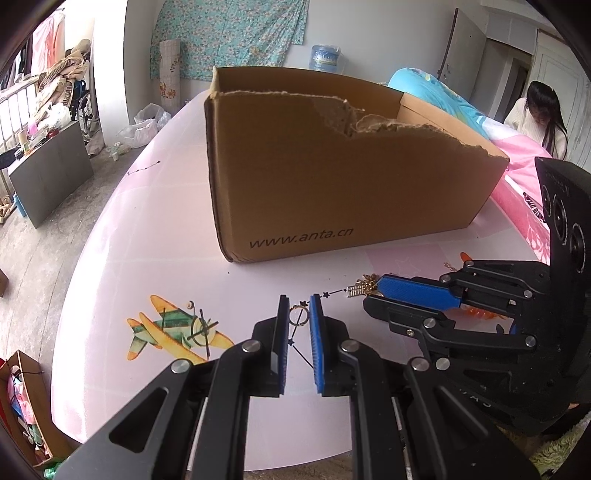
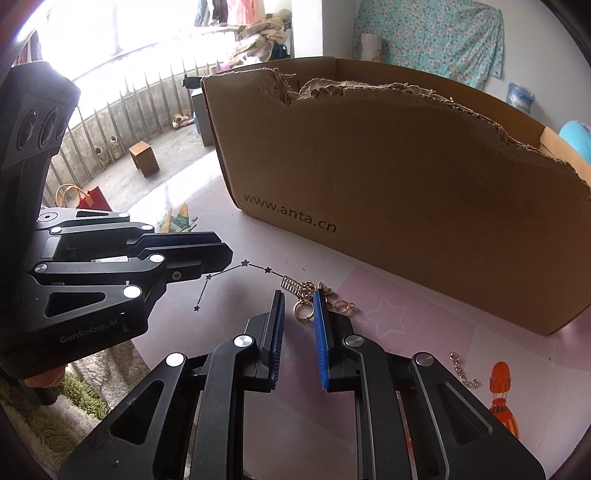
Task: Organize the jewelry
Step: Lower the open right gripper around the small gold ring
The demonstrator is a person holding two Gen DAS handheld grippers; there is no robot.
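Gold ring [image 1: 297, 316] lies between left gripper [image 1: 299, 308] fingers, jaws parted.

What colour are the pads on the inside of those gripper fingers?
Bright blue, ribbed pads on black fingers; clearest in the right wrist view.

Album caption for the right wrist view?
Open right gripper straddles gold jewelry beside a torn cardboard box.

home, lived-in bedroom | floral curtain [image 1: 236, 35] on wall | bed with pink-blue bedding [image 1: 461, 107] | clothes pile [image 1: 62, 74] on railing | plastic bags [image 1: 146, 123] on floor | woman [image 1: 541, 118] seated
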